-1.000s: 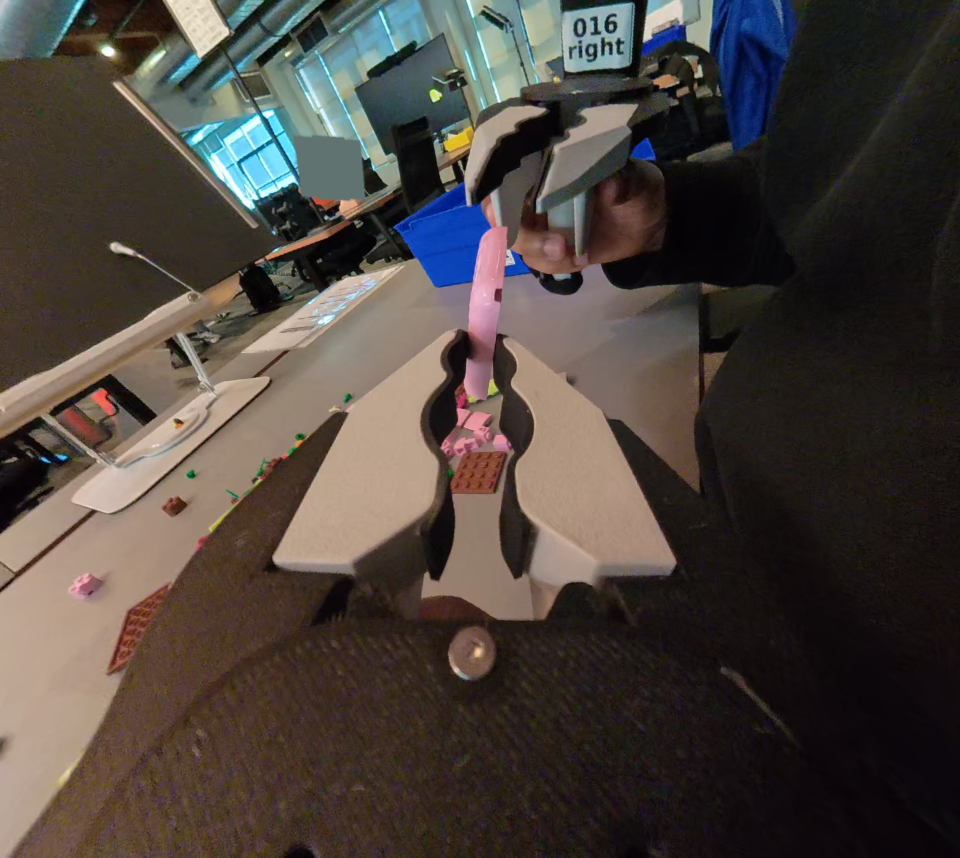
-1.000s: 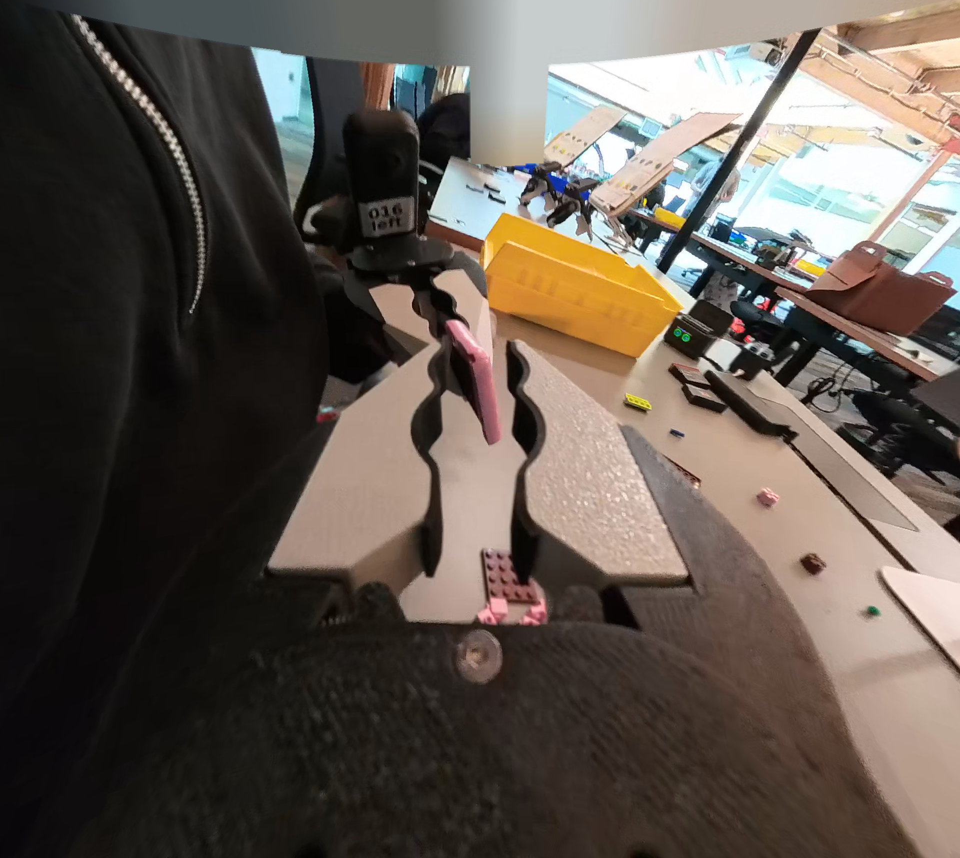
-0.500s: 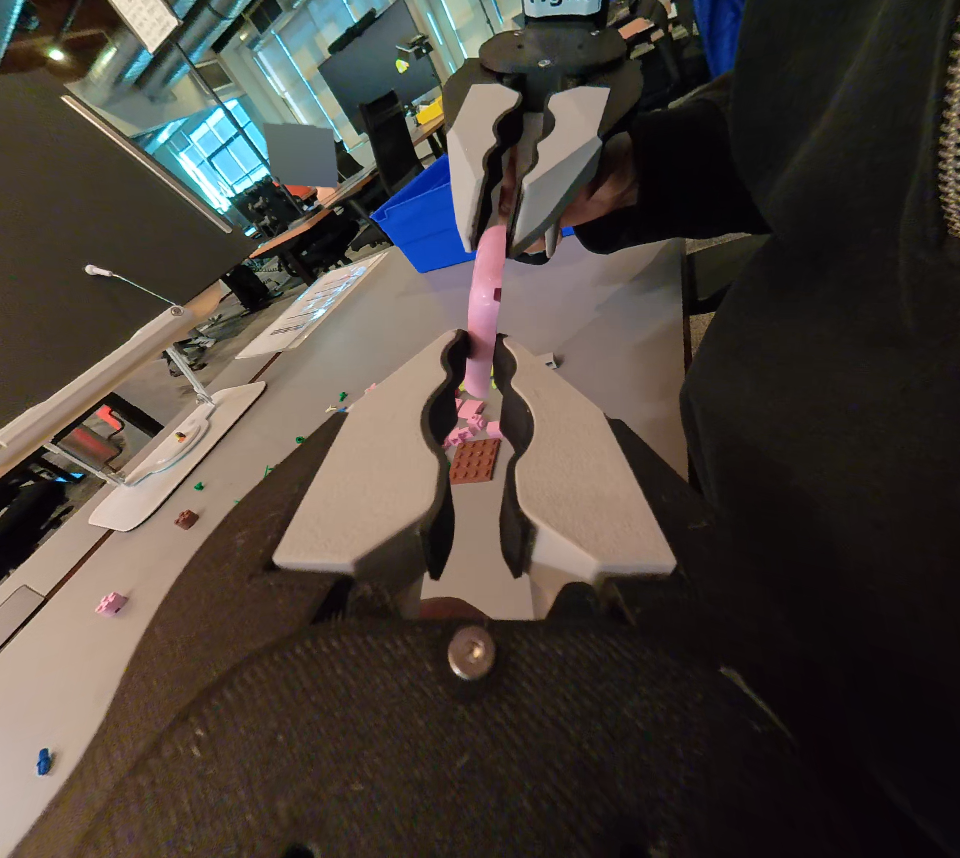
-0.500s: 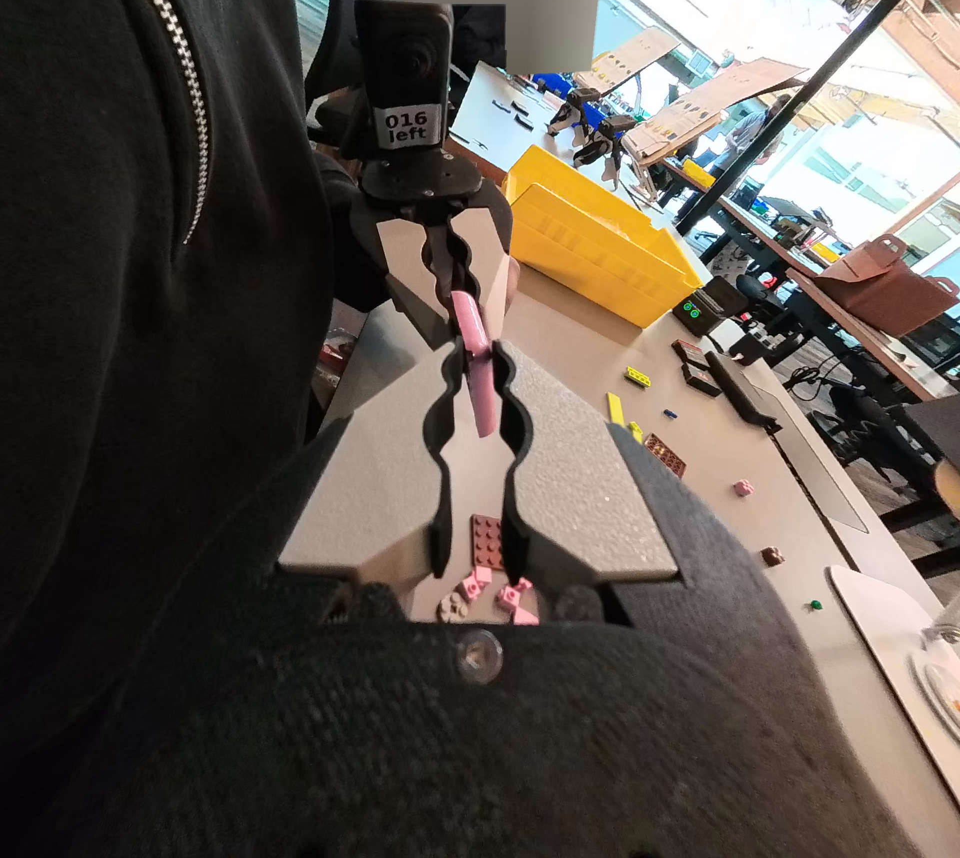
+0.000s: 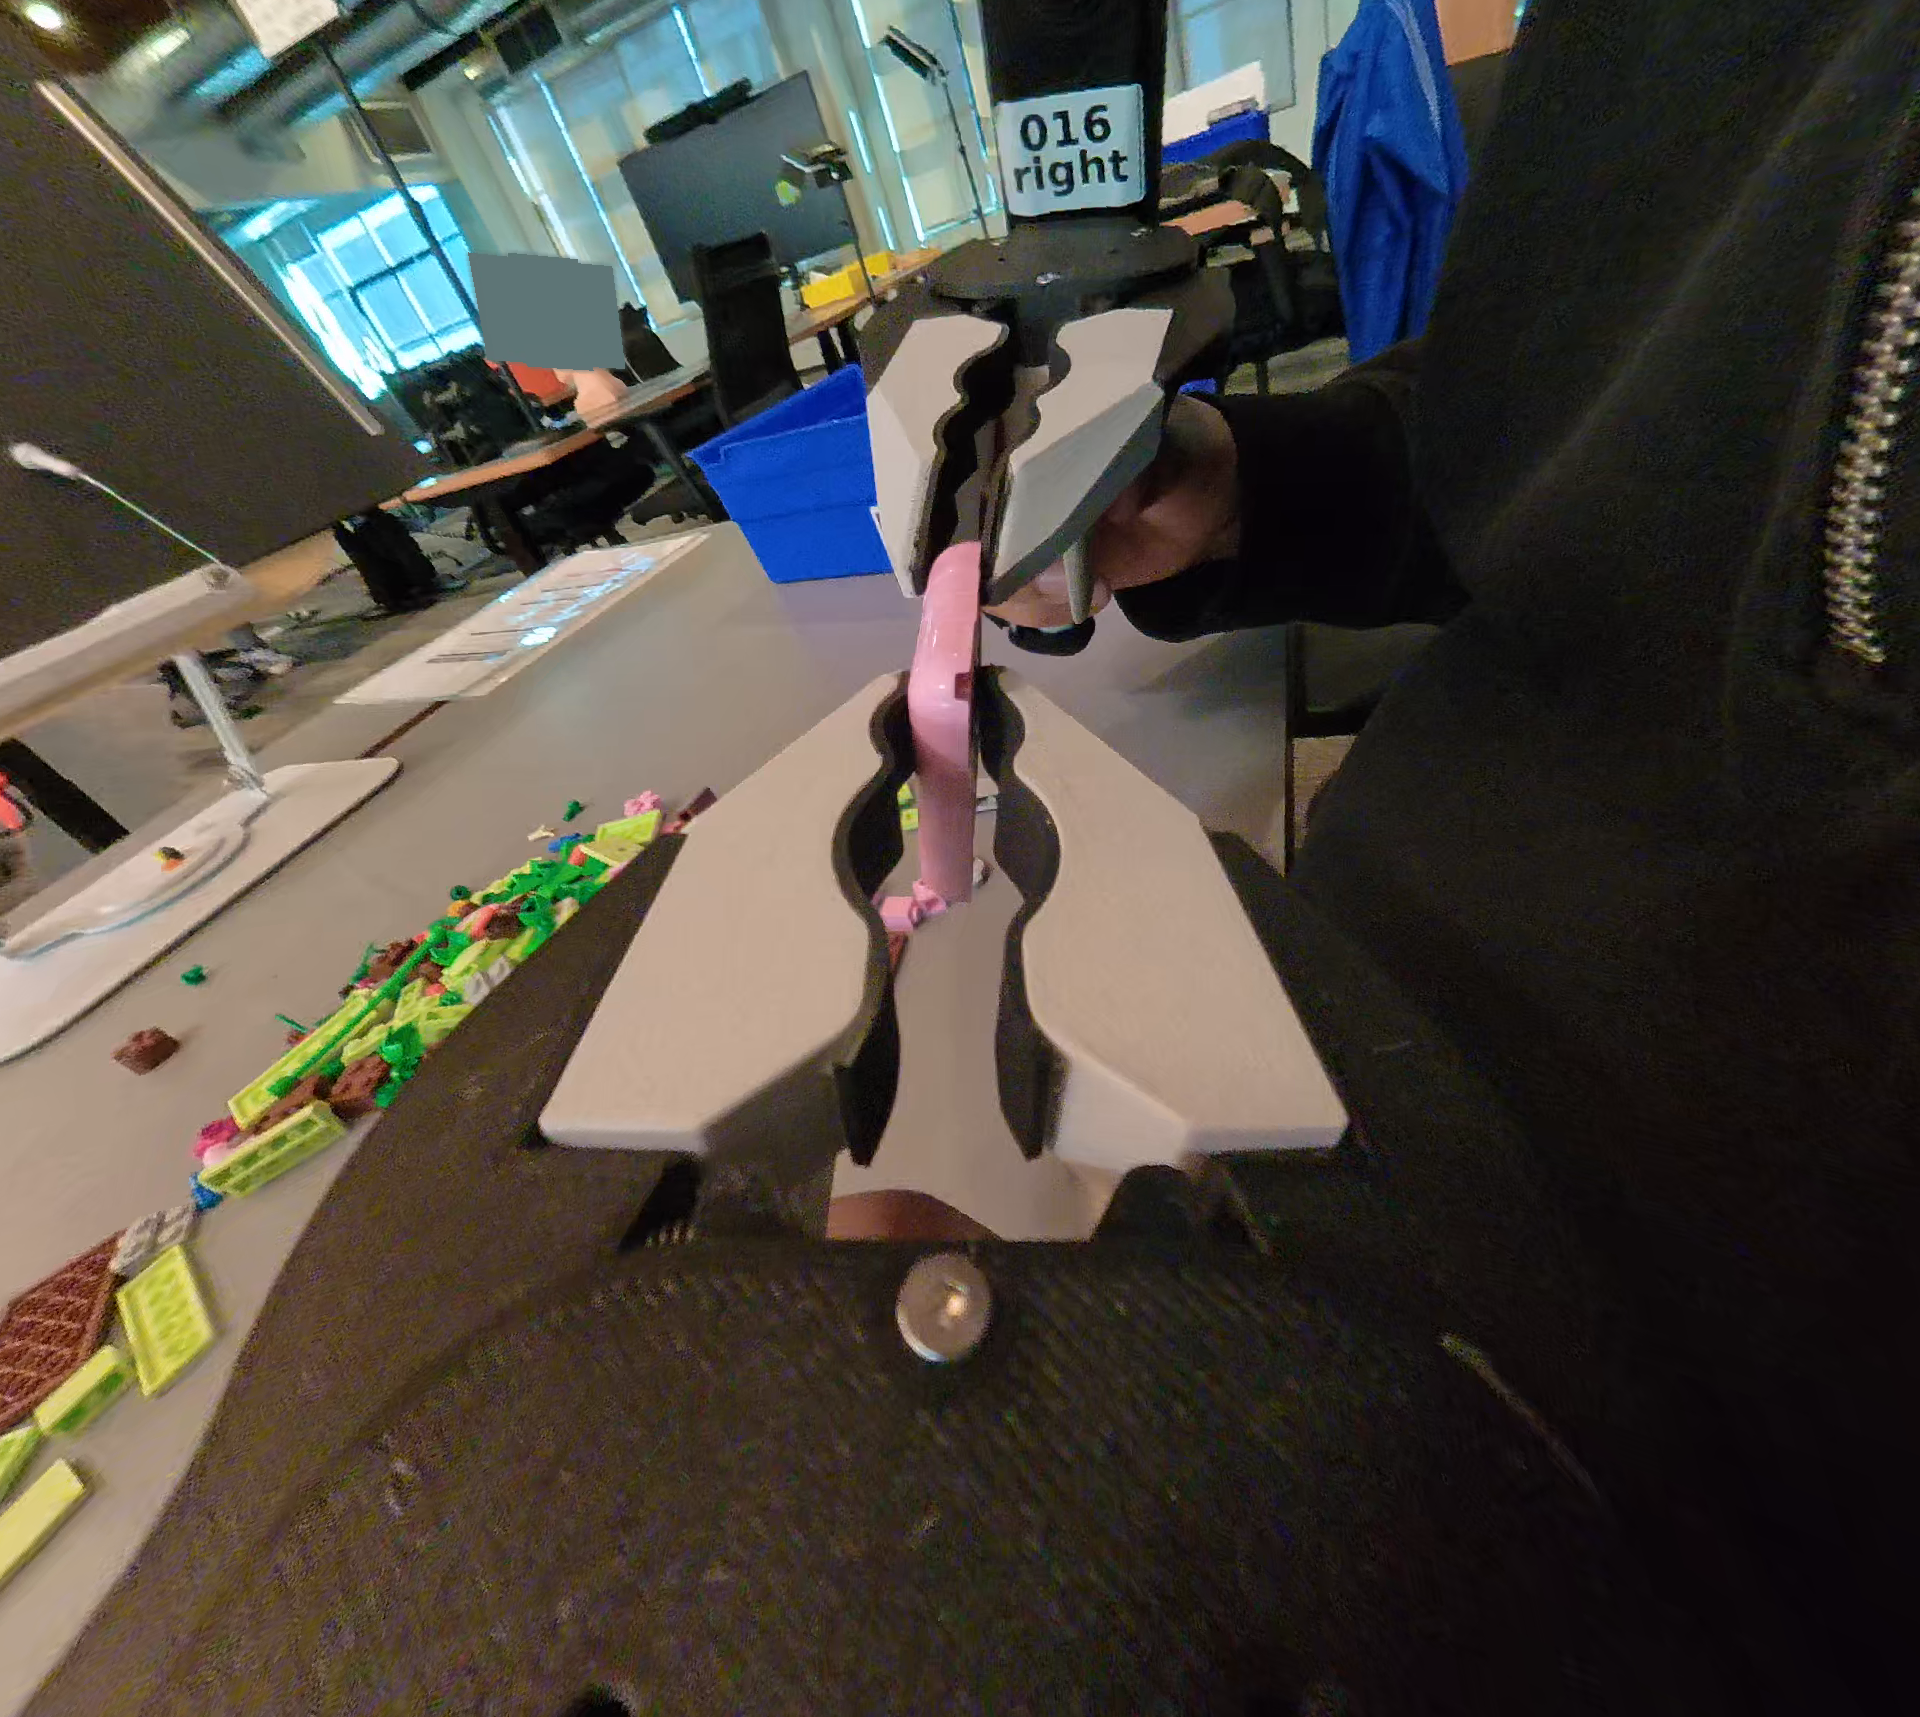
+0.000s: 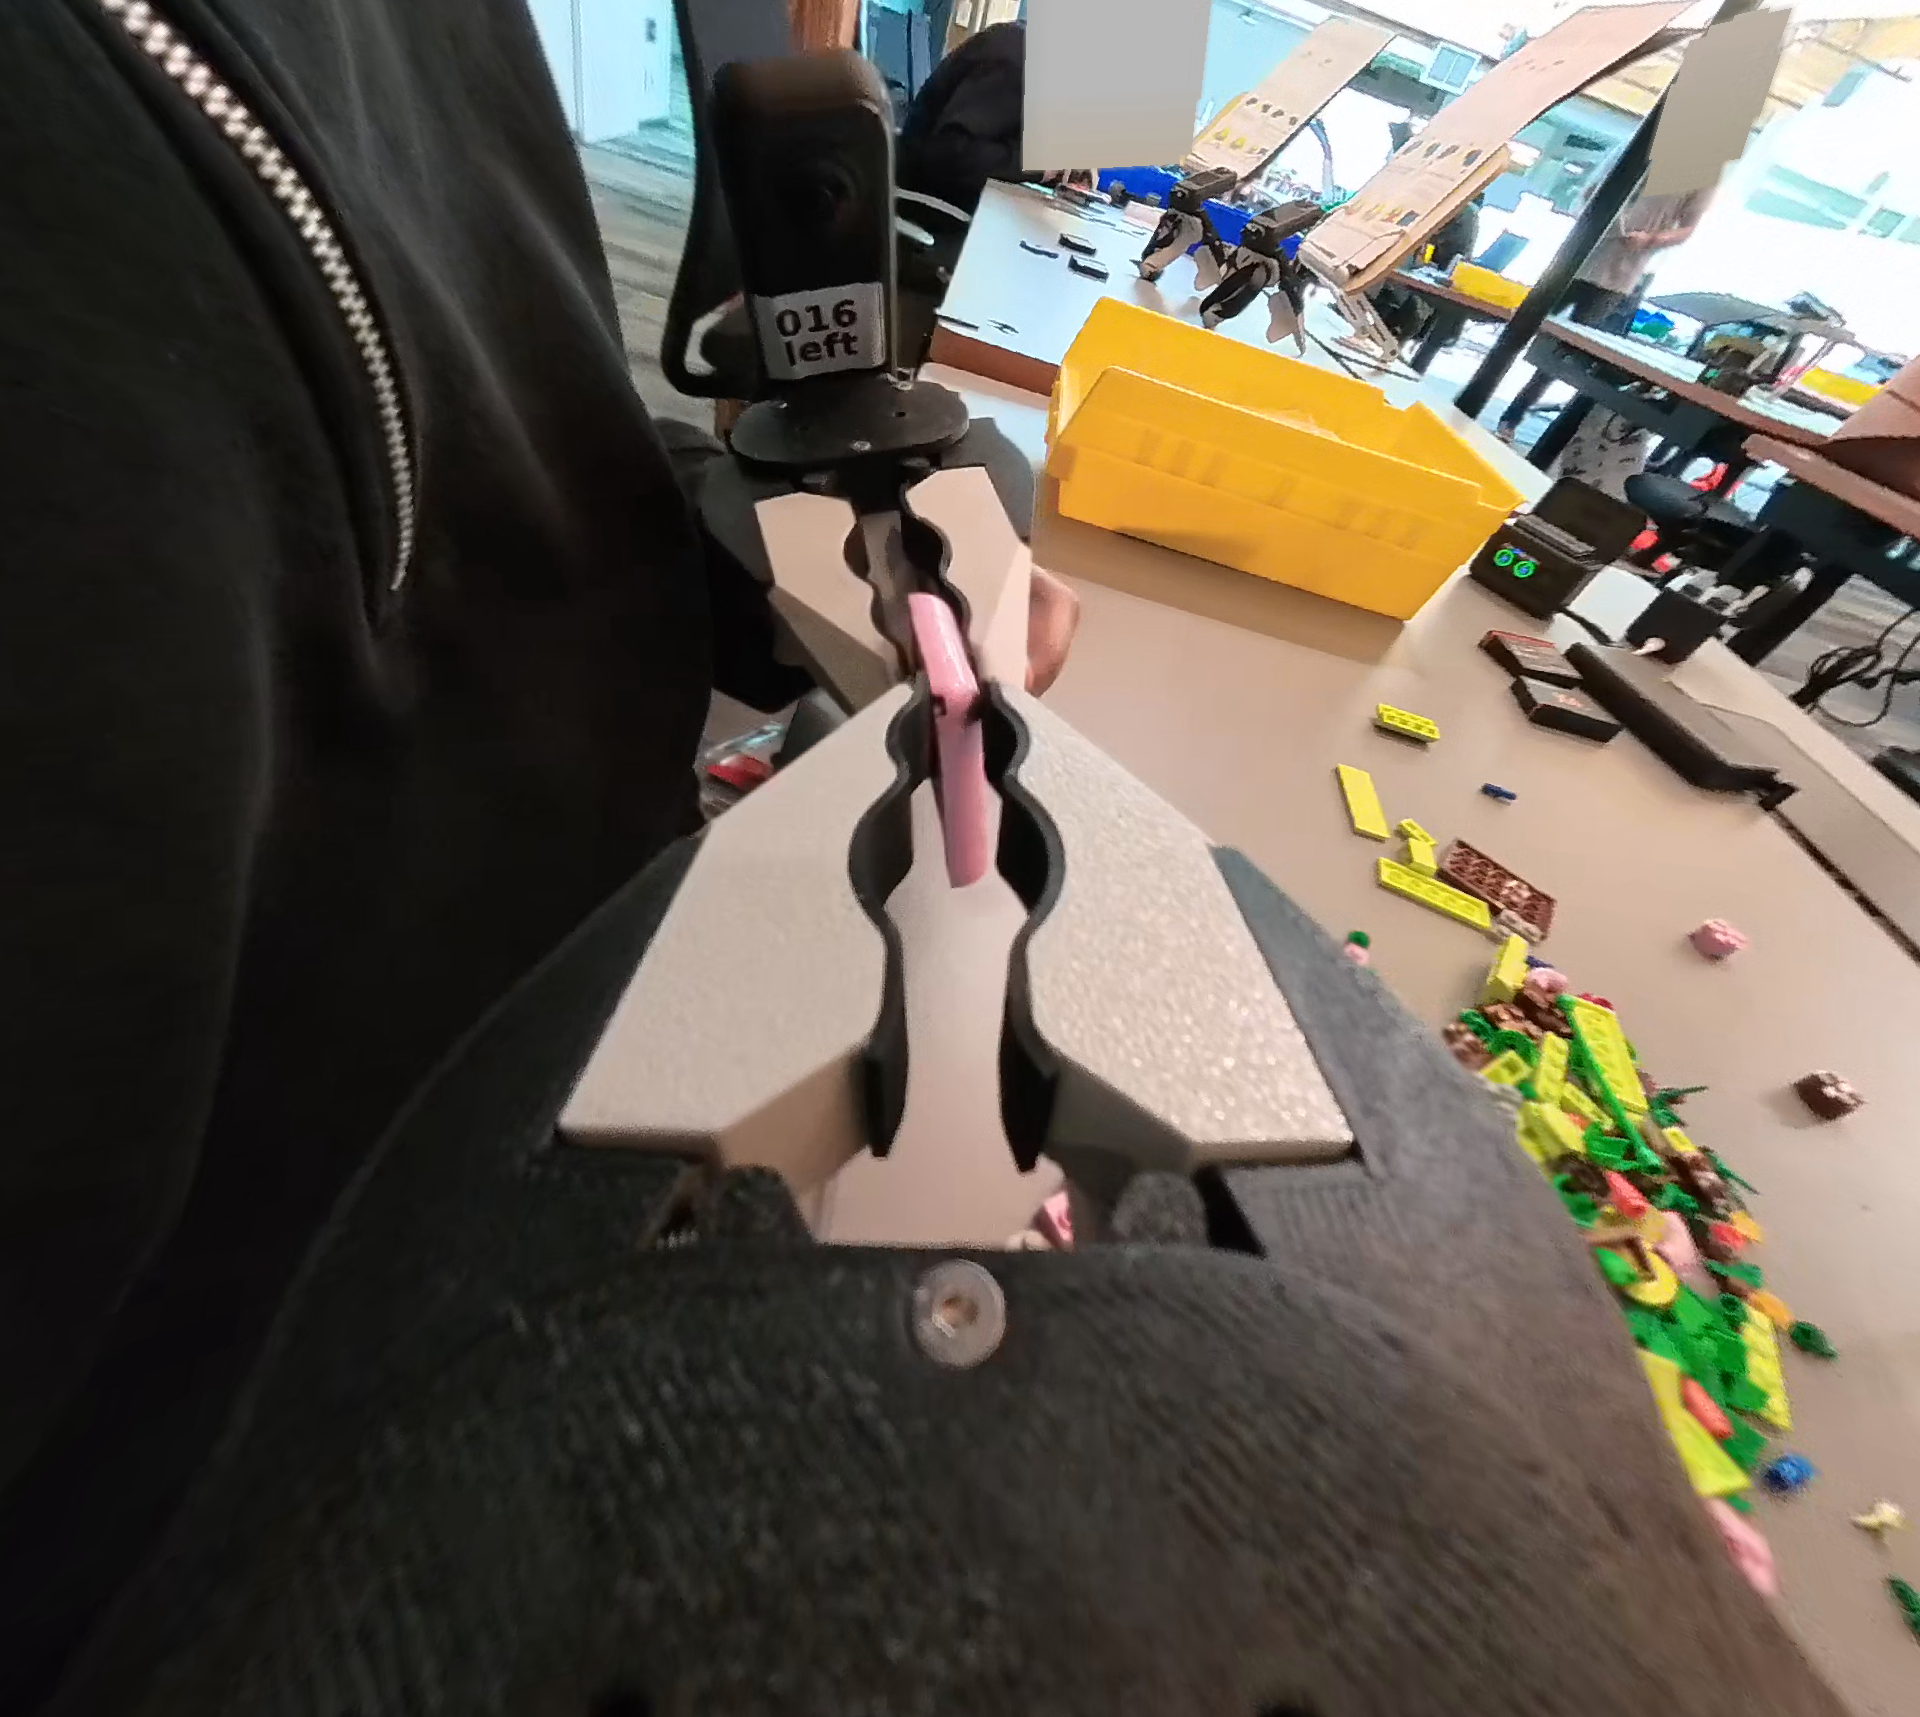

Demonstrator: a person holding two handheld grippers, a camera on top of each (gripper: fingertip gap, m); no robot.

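A flat pink plate is held edge-on in the air between my two grippers, above the grey table. My left gripper is shut on it at the fingertips. My right gripper faces it from above and grips the plate's upper end. In the right wrist view the pink plate sits between my right gripper's closed tips, and my left gripper holds its far end. Small pink bricks lie on the table below.
A pile of green, lime and brown bricks lies on the table, also in the right wrist view. A blue bin, a yellow bin, a white monitor base and black devices stand around. A person's black jacket is close. The tips of both grippers are at nearly the same place.
My right gripper has closed its fingers onto the pink plate that my left gripper held. Both grippers have shifted over the table, so the brick pile has come into view.
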